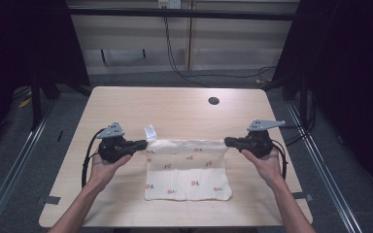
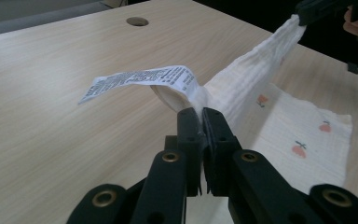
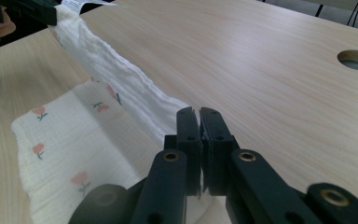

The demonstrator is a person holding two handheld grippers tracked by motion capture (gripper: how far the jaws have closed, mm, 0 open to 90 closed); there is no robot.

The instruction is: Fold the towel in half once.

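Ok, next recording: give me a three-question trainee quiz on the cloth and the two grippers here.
1. True or false: the left gripper is shut on a corner of the cloth.
2. What white printed thing sticks out beside the left gripper's fingers?
A) a care label
B) a sponge
C) a cup
3. Fill in: the cloth's far edge is held up between the grippers, while its near part lies on the ____.

Key: 1 true; 2 A, the care label; 3 table. The right gripper pinches the other corner.
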